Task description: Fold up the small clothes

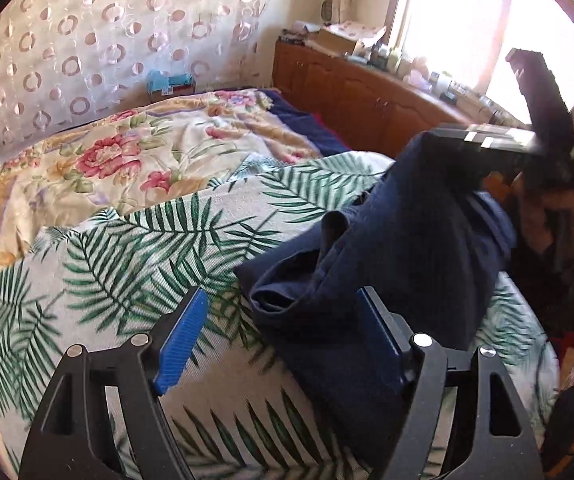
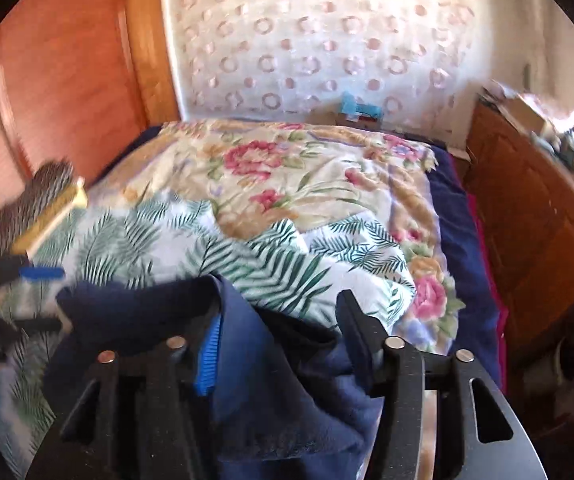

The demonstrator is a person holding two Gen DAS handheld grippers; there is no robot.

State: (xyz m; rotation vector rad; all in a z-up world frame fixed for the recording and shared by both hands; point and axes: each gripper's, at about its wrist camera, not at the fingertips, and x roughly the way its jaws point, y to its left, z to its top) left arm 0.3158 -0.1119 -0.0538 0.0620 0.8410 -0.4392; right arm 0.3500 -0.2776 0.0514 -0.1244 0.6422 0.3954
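A leaf-print sheet (image 1: pixel 135 264) overlaps a floral quilt (image 2: pixel 287 168); beside the bed stands a cluttered wooden cabinet (image 1: pixel 367 96).

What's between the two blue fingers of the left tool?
In the left wrist view, only bare palm-leaf printed sheet shows between the left tool fingers. The dark navy fabric garment lies against the right-side finger, not in the gap.

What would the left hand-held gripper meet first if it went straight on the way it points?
Probably the palm-leaf bedcover: the left hand-held gripper tilts down at it, jaws open. The navy garment lies just right of that line, at its right finger; depth is unclear.
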